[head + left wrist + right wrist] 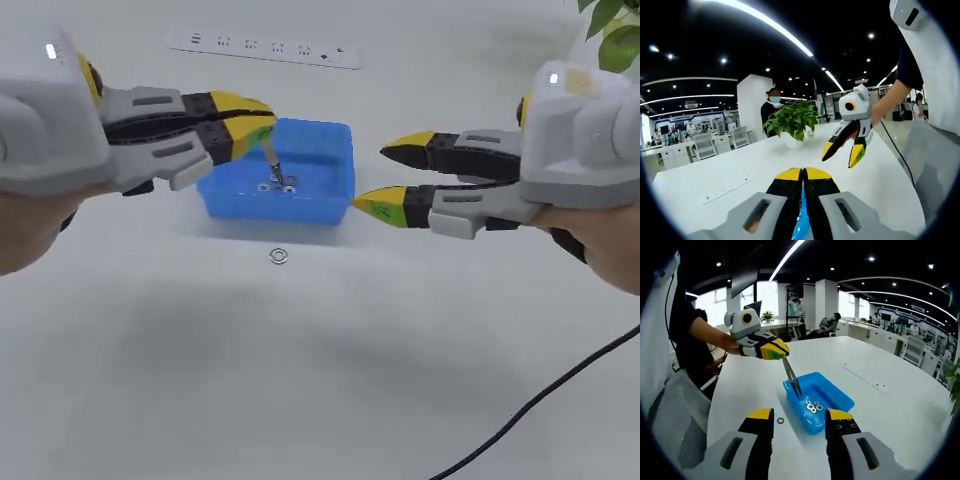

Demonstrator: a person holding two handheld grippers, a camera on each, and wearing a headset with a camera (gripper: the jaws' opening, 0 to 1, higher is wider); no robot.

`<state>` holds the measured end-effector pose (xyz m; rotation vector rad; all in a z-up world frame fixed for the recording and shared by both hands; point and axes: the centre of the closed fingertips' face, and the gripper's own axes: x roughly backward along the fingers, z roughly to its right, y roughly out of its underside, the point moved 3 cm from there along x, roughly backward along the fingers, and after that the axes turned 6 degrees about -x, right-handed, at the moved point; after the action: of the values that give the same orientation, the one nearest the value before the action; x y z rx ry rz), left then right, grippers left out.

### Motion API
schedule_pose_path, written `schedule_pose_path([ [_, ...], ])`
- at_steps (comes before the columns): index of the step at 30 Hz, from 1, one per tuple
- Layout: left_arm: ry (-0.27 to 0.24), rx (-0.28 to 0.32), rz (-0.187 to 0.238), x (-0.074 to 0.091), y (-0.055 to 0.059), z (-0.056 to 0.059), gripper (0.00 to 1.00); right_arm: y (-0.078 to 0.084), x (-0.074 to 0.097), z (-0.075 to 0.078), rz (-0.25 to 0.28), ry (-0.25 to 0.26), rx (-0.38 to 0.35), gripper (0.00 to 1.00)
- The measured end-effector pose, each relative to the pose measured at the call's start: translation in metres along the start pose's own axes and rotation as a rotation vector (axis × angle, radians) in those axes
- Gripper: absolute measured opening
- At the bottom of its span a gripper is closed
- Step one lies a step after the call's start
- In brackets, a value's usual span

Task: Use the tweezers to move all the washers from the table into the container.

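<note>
Blue plastic container sits toward the far edge of the white surface, with several washers inside. One more washer lies on the surface just before its near wall. Pressed together on the tweezers, the left hand-held gripper points their tips down into the container. Beside the container's right wall, the right hand-held gripper hangs spread.

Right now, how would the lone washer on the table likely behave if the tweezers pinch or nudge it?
The washer lies flat, so it probably slides rather than rolls. Small and shiny like metal, it is likely light, stiff and slippery in the thin tweezers.
</note>
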<state>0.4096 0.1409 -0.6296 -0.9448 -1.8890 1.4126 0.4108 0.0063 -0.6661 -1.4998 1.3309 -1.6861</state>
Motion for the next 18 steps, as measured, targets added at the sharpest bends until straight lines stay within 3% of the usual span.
schedule_pose_path([
  [5,0.023,-0.013,0.011,0.003,-0.01,0.003,0.04,0.005,0.009,-0.003,0.004,0.01,-0.012,0.42],
  [10,0.072,-0.032,0.011,0.0,-0.021,0.019,0.04,0.014,0.013,-0.007,-0.004,0.014,-0.022,0.43],
  [18,0.161,-0.042,-0.025,0.0,-0.014,0.044,0.04,0.026,0.018,-0.019,-0.022,-0.002,-0.037,0.49],
])
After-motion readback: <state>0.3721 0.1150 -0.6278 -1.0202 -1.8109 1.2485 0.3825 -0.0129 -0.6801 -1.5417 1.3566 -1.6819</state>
